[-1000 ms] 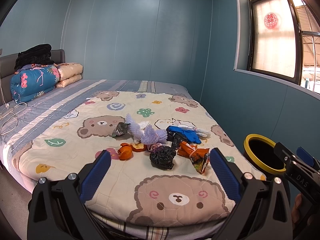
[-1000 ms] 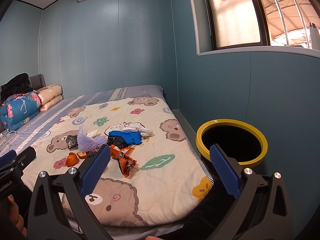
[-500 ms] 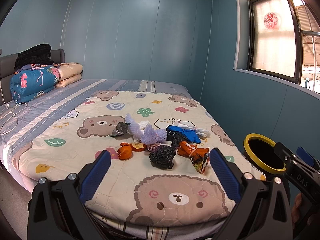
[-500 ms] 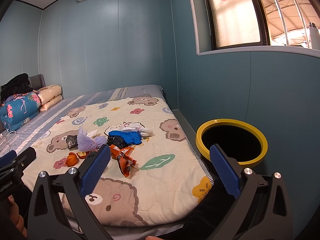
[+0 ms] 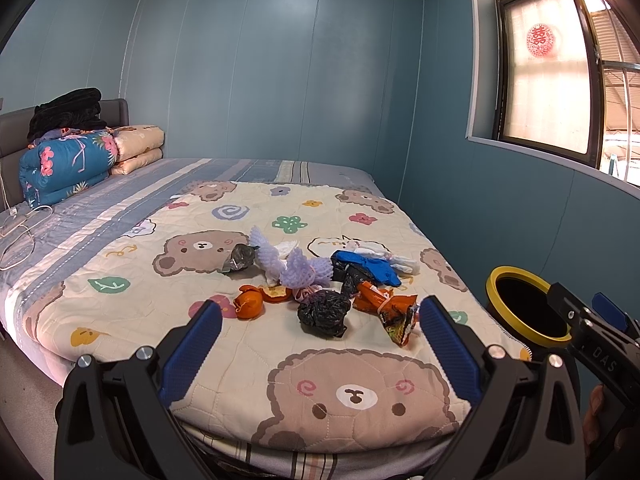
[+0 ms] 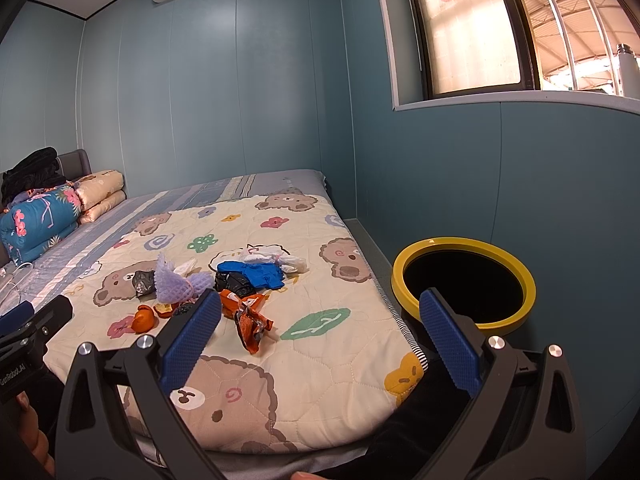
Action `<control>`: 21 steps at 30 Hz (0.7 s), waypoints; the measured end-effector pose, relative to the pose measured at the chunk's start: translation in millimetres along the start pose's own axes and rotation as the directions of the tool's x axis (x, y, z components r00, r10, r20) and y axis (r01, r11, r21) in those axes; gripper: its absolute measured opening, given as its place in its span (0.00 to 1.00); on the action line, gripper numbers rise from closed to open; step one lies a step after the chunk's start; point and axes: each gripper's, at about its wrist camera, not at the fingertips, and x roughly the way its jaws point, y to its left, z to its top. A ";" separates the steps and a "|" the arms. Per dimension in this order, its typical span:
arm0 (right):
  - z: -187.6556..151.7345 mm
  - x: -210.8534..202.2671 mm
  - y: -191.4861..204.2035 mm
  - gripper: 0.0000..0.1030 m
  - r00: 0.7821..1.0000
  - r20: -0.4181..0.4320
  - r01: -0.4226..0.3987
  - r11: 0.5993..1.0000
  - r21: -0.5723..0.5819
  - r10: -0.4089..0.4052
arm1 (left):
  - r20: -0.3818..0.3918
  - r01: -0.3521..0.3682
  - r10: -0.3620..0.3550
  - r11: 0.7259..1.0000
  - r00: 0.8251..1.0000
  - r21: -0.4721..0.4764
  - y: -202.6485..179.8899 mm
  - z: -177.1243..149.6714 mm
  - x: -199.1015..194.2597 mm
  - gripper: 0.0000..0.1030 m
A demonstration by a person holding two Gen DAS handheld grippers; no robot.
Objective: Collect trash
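A heap of trash lies mid-bed on the bear-print quilt [image 5: 352,392]: a crumpled black bag [image 5: 323,313], an orange snack wrapper [image 5: 390,308], orange peel [image 5: 249,302], purple foam net [image 5: 298,268], a blue glove [image 5: 370,266], white tissue [image 5: 384,254] and a grey foil scrap [image 5: 240,258]. My left gripper [image 5: 318,336] is open and empty, short of the heap. My right gripper [image 6: 320,324] is open and empty, over the bed's near right edge. The wrapper [image 6: 248,318] and blue glove [image 6: 256,274] show in the right wrist view. The yellow-rimmed bin [image 6: 464,284] stands right of the bed.
Folded blankets [image 5: 68,160] and pillows [image 5: 138,148] are stacked at the headboard. A white cable [image 5: 20,228] lies at the bed's left side. A blue wall with a window [image 6: 472,32] runs close behind the bin [image 5: 528,308].
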 end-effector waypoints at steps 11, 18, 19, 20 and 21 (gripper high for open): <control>13.8 12.2 -5.0 0.92 0.997 0.003 -0.082 0.996 -0.019 0.082 | -0.039 0.020 -0.020 1.000 0.999 -0.015 5.9 -5.8 10.3 0.93; 21.2 52.2 15.8 0.92 0.975 -0.088 -0.211 0.971 -0.112 0.202 | -0.126 0.028 -0.032 0.999 0.992 -0.032 15.2 -7.9 33.8 0.93; 21.0 62.3 20.0 0.92 0.967 -0.130 -0.235 0.965 -0.118 0.220 | -0.140 0.027 -0.032 0.999 0.990 -0.036 17.5 -6.8 38.1 0.93; 20.9 69.9 23.4 0.92 0.960 -0.159 -0.252 0.959 -0.127 0.231 | -0.159 0.030 -0.037 0.999 0.987 -0.041 21.3 -5.7 44.0 0.93; 20.5 78.7 28.2 0.92 0.951 -0.189 -0.272 0.952 -0.143 0.243 | -0.182 0.031 -0.039 0.998 0.982 -0.046 26.2 -4.9 50.2 0.93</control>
